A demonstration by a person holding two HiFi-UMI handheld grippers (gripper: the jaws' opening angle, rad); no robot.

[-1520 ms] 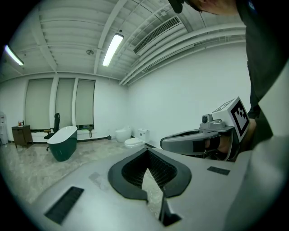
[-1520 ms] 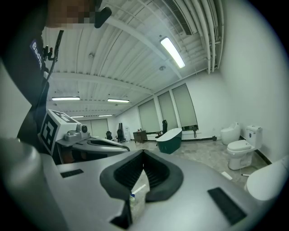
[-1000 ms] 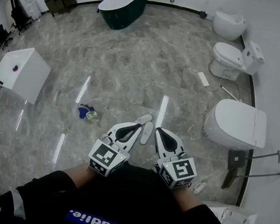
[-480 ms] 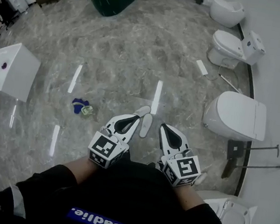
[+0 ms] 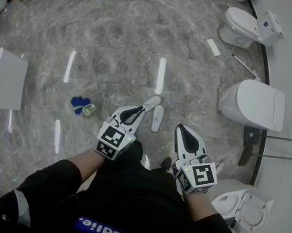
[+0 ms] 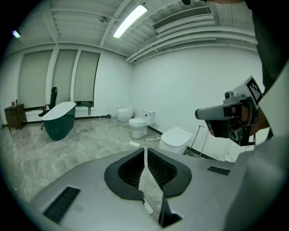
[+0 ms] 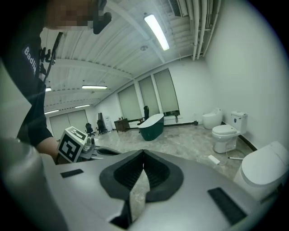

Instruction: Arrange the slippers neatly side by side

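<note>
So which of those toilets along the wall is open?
The nearest toilet, at the head view's lower right: its bowl shows. The middle toilet and the far toilet both have their lids down.

A closed-lid white toilet (image 5: 253,103) stands at right, a second toilet (image 5: 249,26) farther back. A white cabinet (image 5: 0,79) stands at left; a blue item (image 5: 79,103) lies on the marble floor (image 5: 117,46).
</note>
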